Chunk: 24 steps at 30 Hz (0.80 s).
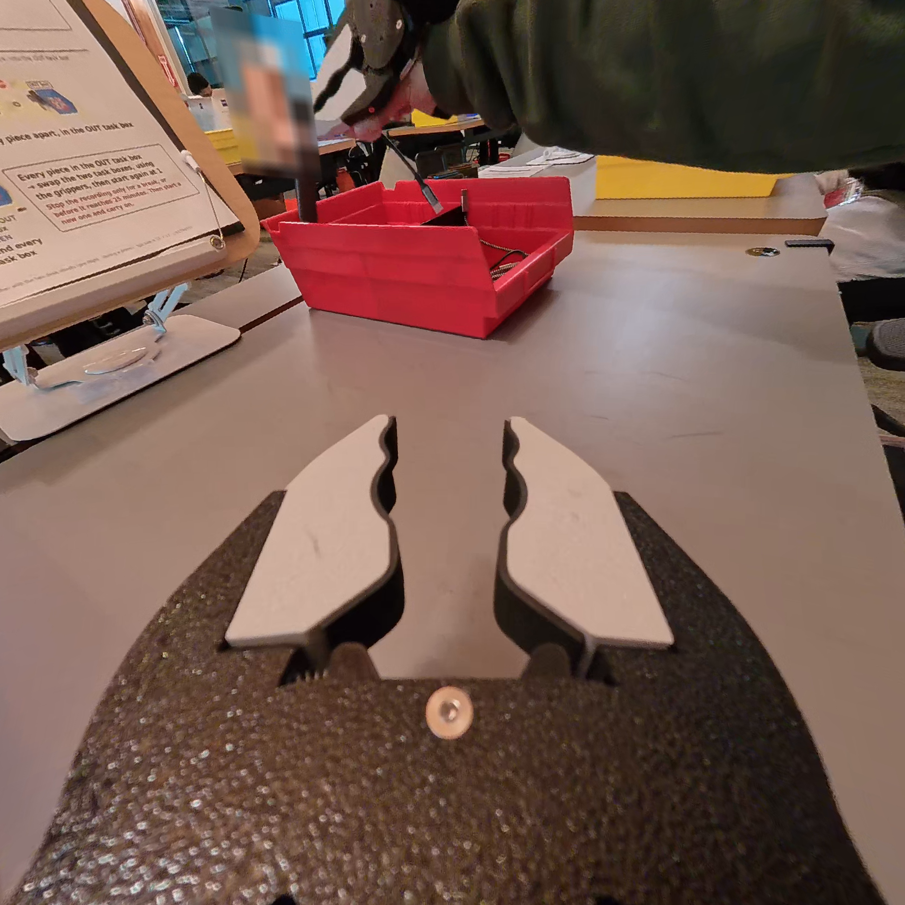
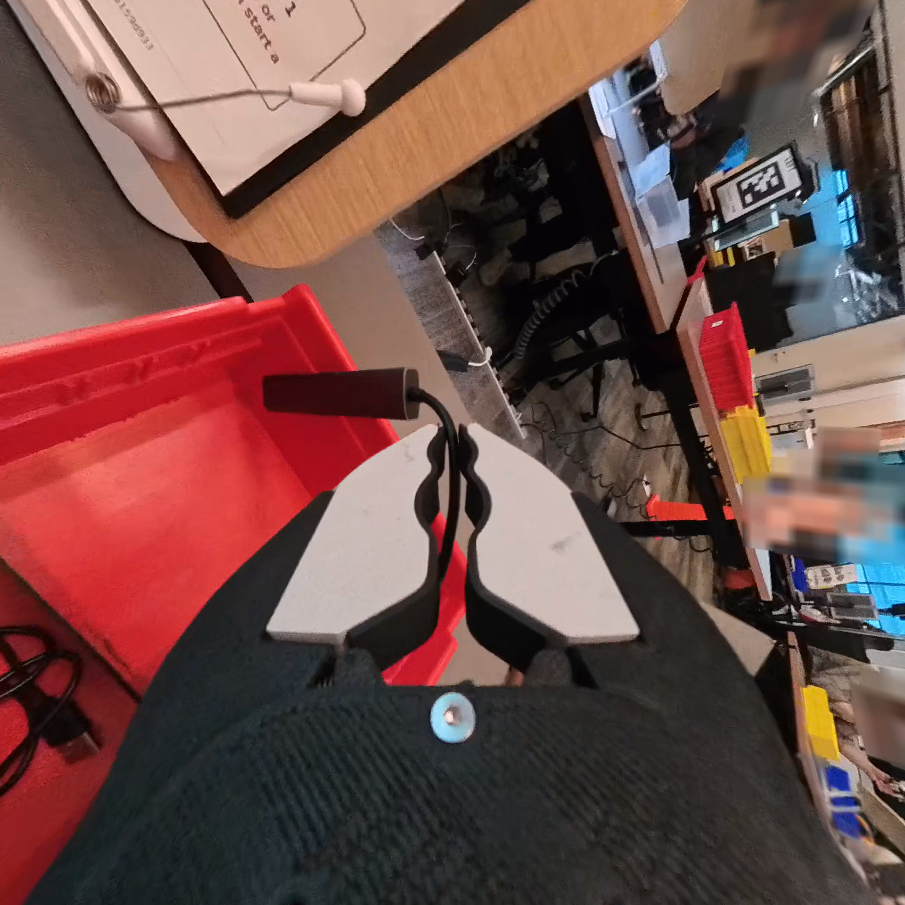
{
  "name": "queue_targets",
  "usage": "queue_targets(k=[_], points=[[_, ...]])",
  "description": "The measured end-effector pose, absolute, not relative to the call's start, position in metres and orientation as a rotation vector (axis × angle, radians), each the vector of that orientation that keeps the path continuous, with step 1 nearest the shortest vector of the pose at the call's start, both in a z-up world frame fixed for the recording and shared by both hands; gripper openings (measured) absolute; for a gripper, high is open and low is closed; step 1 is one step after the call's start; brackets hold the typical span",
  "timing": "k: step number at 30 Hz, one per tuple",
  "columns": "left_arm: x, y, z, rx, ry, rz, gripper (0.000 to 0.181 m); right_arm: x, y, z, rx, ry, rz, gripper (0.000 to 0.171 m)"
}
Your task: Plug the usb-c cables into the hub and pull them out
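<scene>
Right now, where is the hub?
In the right wrist view the dark hub hangs over the red bin's far rim, just beyond the right tongs, which pinch its black cable.

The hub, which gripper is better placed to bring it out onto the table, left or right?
Right. The right gripper is already shut on the hub cable above the red bin. The left gripper is open and empty over the table.

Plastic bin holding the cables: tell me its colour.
The plastic bin is red, clearest in the left wrist view.
</scene>
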<state>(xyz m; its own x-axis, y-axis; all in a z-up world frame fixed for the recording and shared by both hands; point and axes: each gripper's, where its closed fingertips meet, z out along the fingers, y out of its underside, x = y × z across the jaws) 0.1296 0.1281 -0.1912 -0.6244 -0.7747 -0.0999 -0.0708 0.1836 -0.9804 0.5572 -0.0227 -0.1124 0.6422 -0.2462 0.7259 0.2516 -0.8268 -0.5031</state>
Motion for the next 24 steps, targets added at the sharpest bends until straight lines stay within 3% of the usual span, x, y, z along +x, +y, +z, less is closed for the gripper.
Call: queue_targets(k=[5, 14, 24], points=[[0.130, 0.128, -0.192, -0.794, 1.855, -1.488, 0.040, 0.569, -0.052, -0.140, -2.393, 0.079, -1.184, 0.006], [0.130, 0.124, -0.196, -0.790, 1.877, -1.486, 0.040, 0.575, -0.037, -0.091, -2.112, -0.065, -1.381, 0.006], [0.131, 0.124, -0.197, -0.799, 1.878, -1.490, 0.039, 0.577, -0.025, -0.130, -2.152, -0.222, -1.360, 0.006]])
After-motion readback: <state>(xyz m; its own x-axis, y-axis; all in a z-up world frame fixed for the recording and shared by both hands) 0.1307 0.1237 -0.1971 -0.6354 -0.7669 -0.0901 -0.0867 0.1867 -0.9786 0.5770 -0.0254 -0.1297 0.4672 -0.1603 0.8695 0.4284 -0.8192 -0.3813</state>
